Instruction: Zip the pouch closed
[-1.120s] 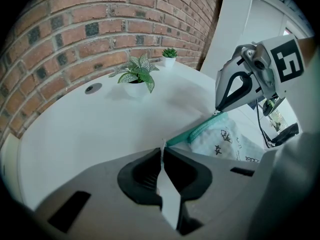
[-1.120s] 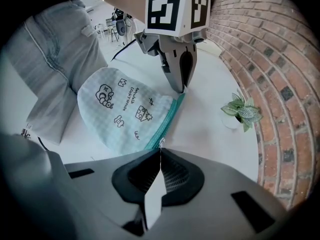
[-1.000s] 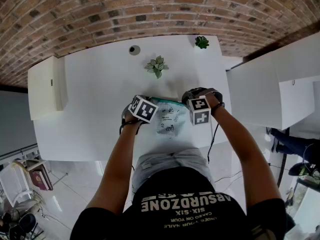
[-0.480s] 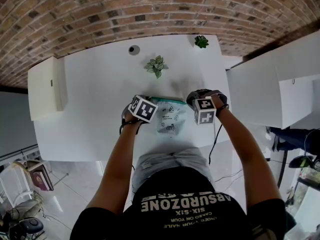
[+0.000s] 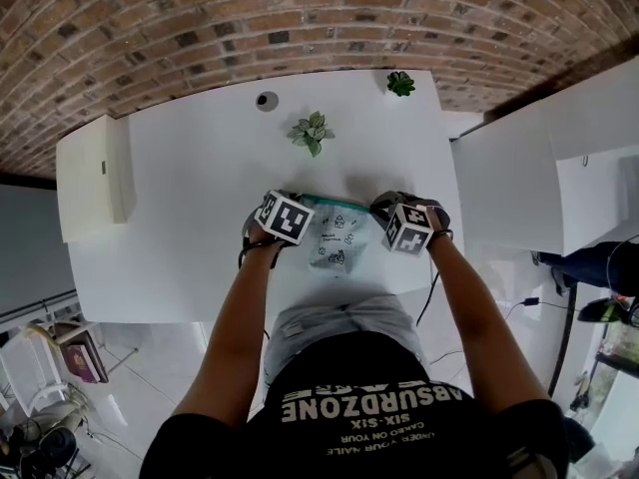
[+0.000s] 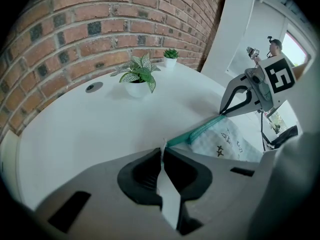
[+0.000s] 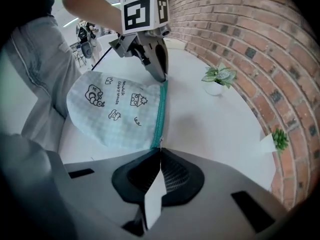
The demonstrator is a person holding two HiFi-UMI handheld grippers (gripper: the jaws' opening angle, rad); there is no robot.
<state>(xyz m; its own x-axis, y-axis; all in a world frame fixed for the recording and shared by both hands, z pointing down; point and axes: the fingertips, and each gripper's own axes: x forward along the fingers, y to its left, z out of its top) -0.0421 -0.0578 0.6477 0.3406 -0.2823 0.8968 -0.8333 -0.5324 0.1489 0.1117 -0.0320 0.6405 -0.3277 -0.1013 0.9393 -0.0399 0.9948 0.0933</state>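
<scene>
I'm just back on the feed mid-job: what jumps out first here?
A pale printed pouch lies at the front of the table, its teal zipper stretched between the left gripper and right gripper, both shut on its ends. Behind it, a leafy potted plant stands before the brick wall.

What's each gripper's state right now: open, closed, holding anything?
Left gripper: closed, pinching one end of the pouch.
Right gripper: closed on the other end of the pouch's zipper.
</scene>
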